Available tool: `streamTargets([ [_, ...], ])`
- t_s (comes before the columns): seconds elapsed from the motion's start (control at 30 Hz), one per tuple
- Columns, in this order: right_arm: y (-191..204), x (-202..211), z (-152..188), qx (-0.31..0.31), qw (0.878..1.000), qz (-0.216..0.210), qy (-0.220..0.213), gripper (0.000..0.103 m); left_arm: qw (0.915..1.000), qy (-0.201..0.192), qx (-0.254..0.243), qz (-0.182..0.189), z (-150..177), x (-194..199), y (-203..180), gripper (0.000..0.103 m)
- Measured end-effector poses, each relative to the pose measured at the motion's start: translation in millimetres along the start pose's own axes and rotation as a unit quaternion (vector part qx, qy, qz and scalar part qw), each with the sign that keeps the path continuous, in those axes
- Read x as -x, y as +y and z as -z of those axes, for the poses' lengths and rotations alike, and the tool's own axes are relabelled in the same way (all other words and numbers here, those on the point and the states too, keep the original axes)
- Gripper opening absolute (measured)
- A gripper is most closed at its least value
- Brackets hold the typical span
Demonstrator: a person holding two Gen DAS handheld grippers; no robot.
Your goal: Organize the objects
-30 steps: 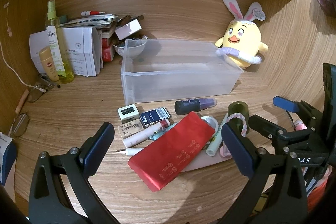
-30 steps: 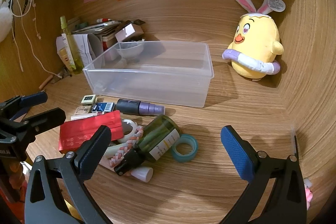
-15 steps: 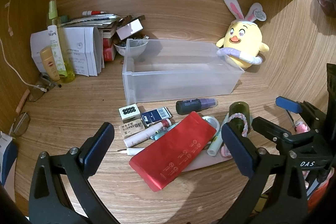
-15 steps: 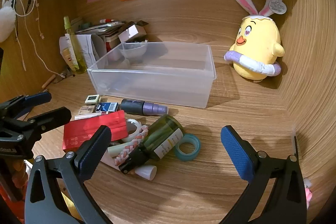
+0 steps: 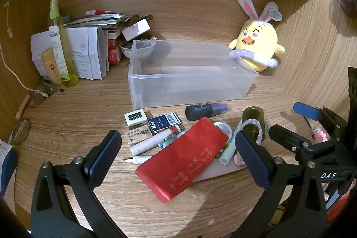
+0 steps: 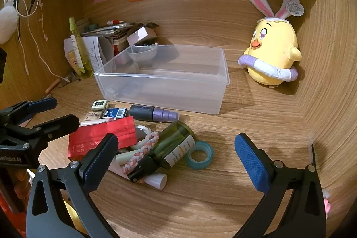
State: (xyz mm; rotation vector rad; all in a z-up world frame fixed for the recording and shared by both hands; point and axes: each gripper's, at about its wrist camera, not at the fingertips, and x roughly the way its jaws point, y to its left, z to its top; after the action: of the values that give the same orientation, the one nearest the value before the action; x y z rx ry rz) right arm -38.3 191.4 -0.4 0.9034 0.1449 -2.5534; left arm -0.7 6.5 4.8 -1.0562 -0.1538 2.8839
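An empty clear plastic bin [image 5: 189, 75] [image 6: 165, 79] stands on the wooden desk. In front of it lies a heap: a red pouch [image 5: 184, 157] [image 6: 100, 137], a dark spray bottle with a purple cap [image 5: 206, 108] [image 6: 154, 114], a green bottle [image 6: 174, 146] [image 5: 254, 119], a blue tape ring [image 6: 199, 155], a white tape roll [image 6: 142, 134], a braided pink band [image 6: 140, 153], erasers and tubes. My left gripper [image 5: 177, 152] hangs open above the red pouch. My right gripper [image 6: 176, 154] is open over the green bottle and blue tape. Neither holds anything.
A yellow chick plush [image 5: 256, 46] [image 6: 272, 55] with rabbit ears sits at the back right. Bottles, papers, boxes and a small bowl [image 5: 138, 48] crowd the back left corner. Glasses [image 5: 20, 133] lie at the left. Wooden walls close in behind and on both sides.
Both views have shifted slightly, with the scene sitting a little lower and to the right. Both grippers stay open and no object has moved.
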Motion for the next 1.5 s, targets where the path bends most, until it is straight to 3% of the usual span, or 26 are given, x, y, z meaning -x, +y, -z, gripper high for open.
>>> streamTargets([
  [0.53,-6.1,-4.0,6.7,-0.003,1.000,0.001,0.013,0.103,0.9998,0.018,0.007,0.004,5.6,-8.5,8.5,0.103],
  [0.8,-26.7,-11.9,14.7,-0.022,0.999,0.007,0.038,0.103,0.9996,0.021,0.011,-0.017,15.6,-8.5,29.3,0.103],
  [0.87,-33.3,-14.1,13.9,-0.037,0.998,0.001,0.041,0.103,0.9994,0.023,0.013,-0.024,14.5,-10.3,35.7,0.100],
  [0.93,-37.3,-15.8,12.7,-0.049,0.998,0.000,0.040,0.103,0.9990,0.034,0.017,-0.025,11.0,-15.4,43.2,0.084],
  [0.97,-39.3,-16.6,12.0,-0.053,0.998,0.001,0.039,0.103,0.9986,0.042,0.022,-0.023,8.1,-19.2,48.5,0.082],
  [1.17,-51.9,-18.0,10.4,-0.061,0.997,0.017,0.039,0.102,0.9969,0.058,0.044,-0.028,-4.2,-37.1,70.7,0.082],
  [1.37,-61.7,-27.6,17.2,-0.054,0.996,0.029,0.061,0.094,0.9953,0.077,0.046,-0.035,-16.2,-62.5,76.9,0.081],
  [1.5,-62.8,-35.2,23.6,-0.046,0.996,0.025,0.077,0.091,0.9936,0.097,0.046,-0.036,-18.9,-80.3,78.6,0.070],
])
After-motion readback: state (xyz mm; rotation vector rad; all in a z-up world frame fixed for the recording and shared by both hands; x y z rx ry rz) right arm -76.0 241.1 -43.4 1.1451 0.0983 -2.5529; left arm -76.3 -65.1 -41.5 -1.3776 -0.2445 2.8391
